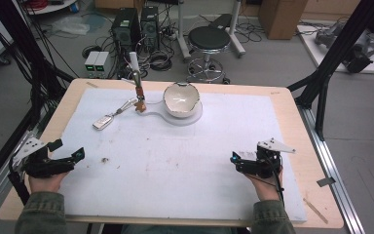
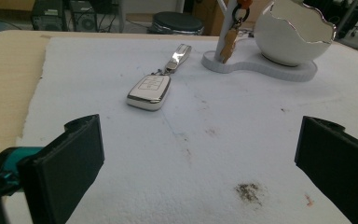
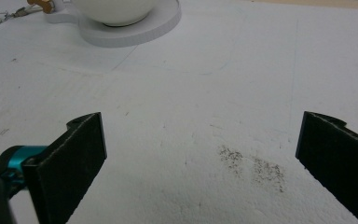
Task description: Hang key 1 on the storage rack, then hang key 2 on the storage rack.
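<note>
Eggshell bowl (image 1: 181, 99) sits on white stand (image 1: 185, 118).

Silver-white car key fob (image 2: 149, 91) with metal strap, flat on white mat, near egg-shaped bowl stand (image 2: 261, 69)

White key fob (image 2: 149, 90) (silver edge)

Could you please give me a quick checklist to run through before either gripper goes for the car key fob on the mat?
1. Left gripper jaws open, nothing between them: ok.
2. Right gripper jaws open, nothing between them: ok.
3. Key fob lies flat, nothing on top of it: ok.
4. Fob's strap free of the stand: ok, a gap shows.
5. Bare mat between left gripper and fob: ok.
6. Egg-shaped bowl firmly seated on the stand: cannot tell.
</note>
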{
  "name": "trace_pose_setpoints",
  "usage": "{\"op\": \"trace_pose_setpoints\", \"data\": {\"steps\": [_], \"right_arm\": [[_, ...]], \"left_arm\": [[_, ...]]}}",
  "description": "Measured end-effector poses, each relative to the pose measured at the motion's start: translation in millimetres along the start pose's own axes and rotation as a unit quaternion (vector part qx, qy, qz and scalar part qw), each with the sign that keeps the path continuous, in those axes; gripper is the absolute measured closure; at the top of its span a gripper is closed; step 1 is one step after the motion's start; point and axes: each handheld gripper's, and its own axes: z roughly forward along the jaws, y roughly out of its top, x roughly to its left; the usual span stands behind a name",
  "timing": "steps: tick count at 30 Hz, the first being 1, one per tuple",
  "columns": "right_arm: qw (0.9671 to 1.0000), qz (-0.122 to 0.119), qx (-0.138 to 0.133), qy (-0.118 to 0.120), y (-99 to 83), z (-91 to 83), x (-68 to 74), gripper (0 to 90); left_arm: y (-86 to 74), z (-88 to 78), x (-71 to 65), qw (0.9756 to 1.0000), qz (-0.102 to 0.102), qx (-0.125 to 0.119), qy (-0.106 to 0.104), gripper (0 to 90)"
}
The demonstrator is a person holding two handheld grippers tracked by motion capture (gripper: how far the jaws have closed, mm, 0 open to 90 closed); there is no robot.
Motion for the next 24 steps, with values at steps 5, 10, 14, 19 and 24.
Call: {"op": "trace_pose_setpoints", "data": {"steps": [5,10,14,19,24], "right_arm": [[0.9999,0.000,-0.013,-0.006,-4.4,-6.0,0.0,0.6],[0.9997,0.009,-0.018,-0.010,-9.7,-8.3,-1.7,0.6],[0.9995,0.013,-0.024,-0.013,-11.4,-11.0,-1.5,0.6],[0.9993,0.012,-0.031,-0.014,-13.0,-13.3,-2.0,0.5],[0.9994,0.013,-0.027,-0.018,-15.8,-13.8,-3.3,0.6]], "left_arm": [[-0.2,1.3,0.1,1.0000,0.001,0.003,-0.001,1.7],[-0.1,1.6,0.1,1.0000,0.001,0.004,-0.001,1.7],[0.7,2.7,-0.5,1.0000,0.005,0.007,0.000,1.7],[2.9,9.3,0.7,0.9997,0.008,0.021,-0.002,1.7],[9.9,14.6,-2.1,0.9993,0.021,0.030,-0.002,1.7]]}}
